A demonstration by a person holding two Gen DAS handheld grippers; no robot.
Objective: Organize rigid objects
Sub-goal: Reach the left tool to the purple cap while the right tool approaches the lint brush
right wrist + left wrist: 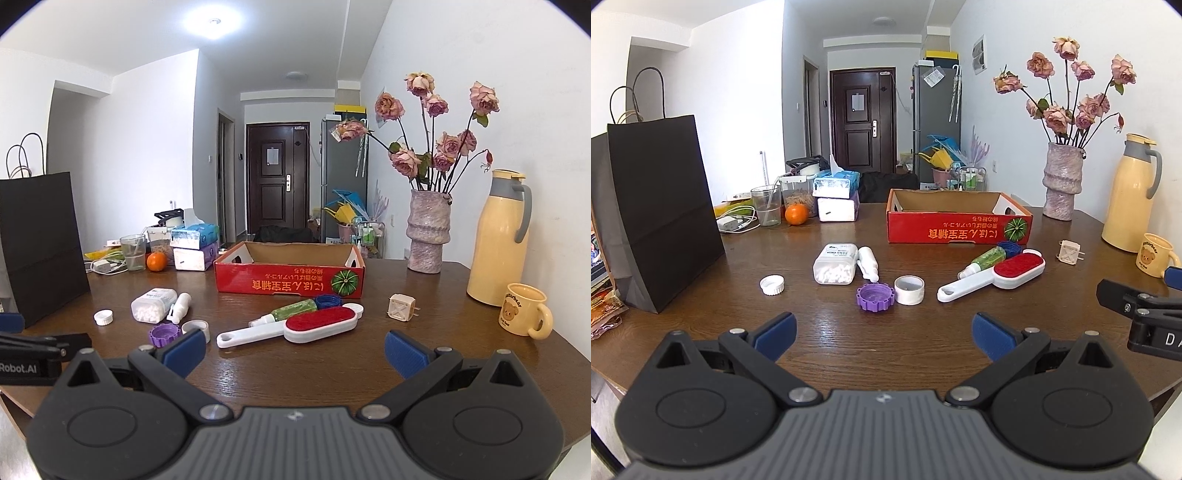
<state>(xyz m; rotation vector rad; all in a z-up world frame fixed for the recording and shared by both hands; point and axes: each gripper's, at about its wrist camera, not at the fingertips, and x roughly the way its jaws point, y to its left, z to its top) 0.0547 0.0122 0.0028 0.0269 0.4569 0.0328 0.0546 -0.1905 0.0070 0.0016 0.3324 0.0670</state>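
Small items lie on the brown table before an empty red cardboard box [958,225] [290,282]. A red-and-white lint brush [993,276] [291,326] rests beside a green spray bottle [984,260] [286,314] and a blue cap [1010,249] [328,301]. Further left are a purple cap [875,297] [165,335], a white lid [909,290] [195,326], a small white cap [772,285] [103,317], a cotton swab box [835,264] [154,304] and a white bottle [868,263] [180,306]. A beige plug cube [1070,253] [401,307] sits right. My left gripper [882,334] and right gripper [293,349] hover open and empty near the front edge.
A black paper bag [657,210] [37,240] stands left. Tissue packs [836,195], an orange [796,214] and a glass [766,205] sit at the back. A vase of roses [1062,181] [426,230], a yellow thermos [1130,192] [498,236] and a bear mug [1154,254] [524,314] stand right.
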